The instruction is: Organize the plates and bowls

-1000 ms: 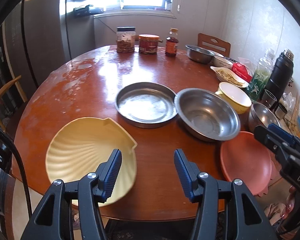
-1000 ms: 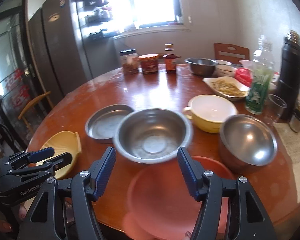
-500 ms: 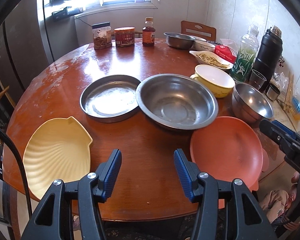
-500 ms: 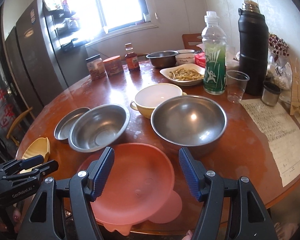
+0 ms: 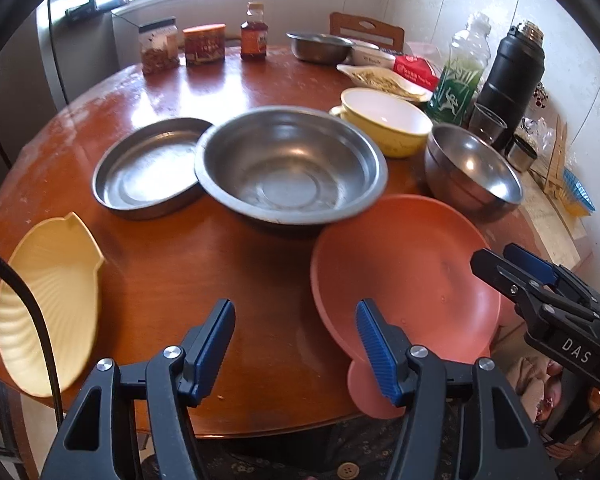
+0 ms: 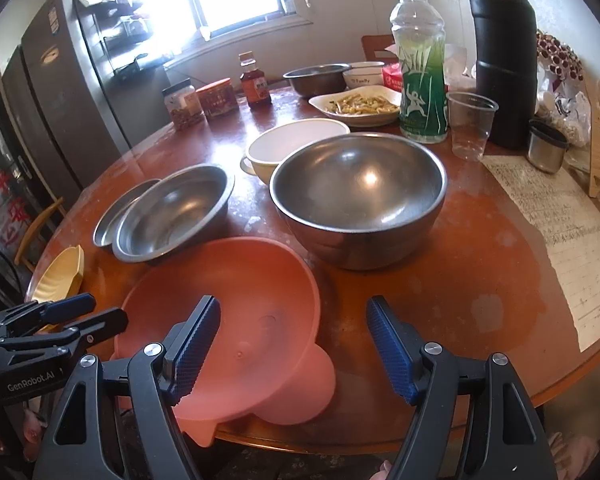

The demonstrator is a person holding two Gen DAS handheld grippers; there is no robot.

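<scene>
left wrist view: both grippers open over a crowded round table

right wrist view shows four steel vessels on the wooden table point(image 6: 440, 280): a deep steel bowl point(image 6: 358, 196) in the middle, a wide steel bowl point(image 6: 172, 212) to its left, a flat steel pan point(image 6: 116, 216) touching that one's far-left side, and one more steel bowl point(image 6: 318, 78) at the far edge. one yellow bowl point(image 6: 292, 144) with a white inside stands just behind the deep bowl. one pink plate point(image 6: 236, 320) lies at the near edge, its lobes overhanging it; one yellow shell plate point(image 6: 60, 276) lies far left. one white dish of food point(image 6: 358, 108) sits far right of centre.

a small white bowl point(image 6: 363, 77) reads "family". the other gripper's body reads "genrobot.ai"; in the left wrist view the opposite body reads "das". the paper sheet point(image 6: 560, 220) carries handwriting too small to read.

left gripper point(image 5: 296, 344) has its jaws apart and opening, empty, over bare wood, with the right finger overlapping the pink plate's near-left rim in the picture. right gripper point(image 6: 294, 344) is likewise apart and opening, gripping nothing, with the plate's near-right rim below the gap; contact cannot be told.
</scene>
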